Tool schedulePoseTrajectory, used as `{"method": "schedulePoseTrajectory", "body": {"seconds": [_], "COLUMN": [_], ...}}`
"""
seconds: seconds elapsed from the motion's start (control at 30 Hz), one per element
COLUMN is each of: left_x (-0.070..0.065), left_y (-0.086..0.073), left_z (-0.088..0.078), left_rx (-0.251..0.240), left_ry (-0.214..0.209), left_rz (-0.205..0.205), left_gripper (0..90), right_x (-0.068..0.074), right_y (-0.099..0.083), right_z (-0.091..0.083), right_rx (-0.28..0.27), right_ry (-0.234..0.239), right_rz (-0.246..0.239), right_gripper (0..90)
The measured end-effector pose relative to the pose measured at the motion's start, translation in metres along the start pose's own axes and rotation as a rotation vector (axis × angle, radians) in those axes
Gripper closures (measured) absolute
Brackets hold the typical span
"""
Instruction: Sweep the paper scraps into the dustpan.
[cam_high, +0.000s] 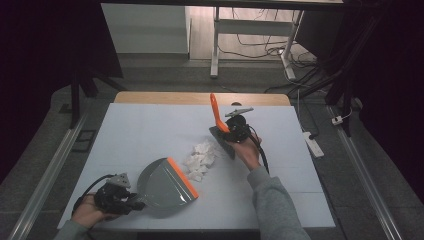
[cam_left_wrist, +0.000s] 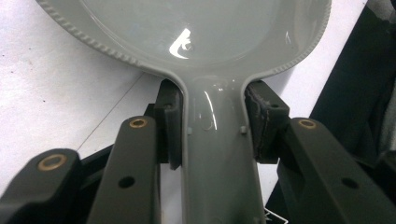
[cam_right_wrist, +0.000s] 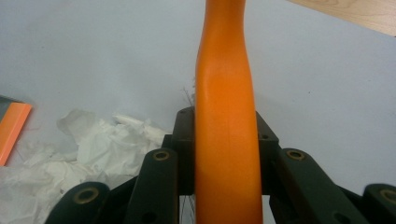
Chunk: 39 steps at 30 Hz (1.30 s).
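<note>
A grey dustpan (cam_high: 162, 182) with an orange lip lies on the white table near the front left. My left gripper (cam_high: 131, 204) is shut on its grey handle (cam_left_wrist: 219, 158), the pads pressing both sides. A pile of crumpled white paper scraps (cam_high: 201, 160) lies just beyond the dustpan's lip. To the right of the pile, my right gripper (cam_high: 231, 134) is shut on the orange handle (cam_right_wrist: 225, 130) of a hand brush (cam_high: 218, 117), whose dark bristle head (cam_high: 221, 142) rests on the table beside the scraps (cam_right_wrist: 93, 149).
The white table top (cam_high: 145, 125) has a wooden strip (cam_high: 200, 98) along its far edge. Behind it stand a white desk frame (cam_high: 216, 45) and loose cables on the floor. A power strip (cam_high: 314, 144) lies on the floor at the right.
</note>
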<state>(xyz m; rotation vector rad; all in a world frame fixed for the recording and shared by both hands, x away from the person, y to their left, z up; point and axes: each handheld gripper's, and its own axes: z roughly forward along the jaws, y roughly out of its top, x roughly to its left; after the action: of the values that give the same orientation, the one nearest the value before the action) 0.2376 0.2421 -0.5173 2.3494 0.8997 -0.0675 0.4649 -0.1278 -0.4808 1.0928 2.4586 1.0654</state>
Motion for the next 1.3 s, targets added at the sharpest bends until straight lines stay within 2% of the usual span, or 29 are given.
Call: {"method": "schedulePoseTrajectory", "body": {"seconds": [0.47,1.0,1.2,1.3], "left_x": [0.000,-0.001,-0.001,-0.001], "left_y": [0.001,0.003,0.003,0.003], "left_z": [0.002,0.002,0.002,0.002], "left_rx": [-0.001,0.000,0.000,0.000], "left_ry": [-0.005,-0.001,0.000,0.000], "left_rz": [-0.004,-0.005,-0.004,-0.005], "left_gripper": [61.5,61.5,61.5,61.5], "right_x": [0.020,0.046,0.060,0.064], "right_y": [0.000,-0.002,-0.004,-0.006], "right_z": [0.020,0.025,0.024,0.024], "right_rx": [0.040,0.054,0.060,0.060], "right_ry": [0.048,0.114,0.139,0.151], "right_rz": [-0.026,-0.066,-0.103,-0.105], "right_gripper": [70.7,70.7,70.7,70.7]}}
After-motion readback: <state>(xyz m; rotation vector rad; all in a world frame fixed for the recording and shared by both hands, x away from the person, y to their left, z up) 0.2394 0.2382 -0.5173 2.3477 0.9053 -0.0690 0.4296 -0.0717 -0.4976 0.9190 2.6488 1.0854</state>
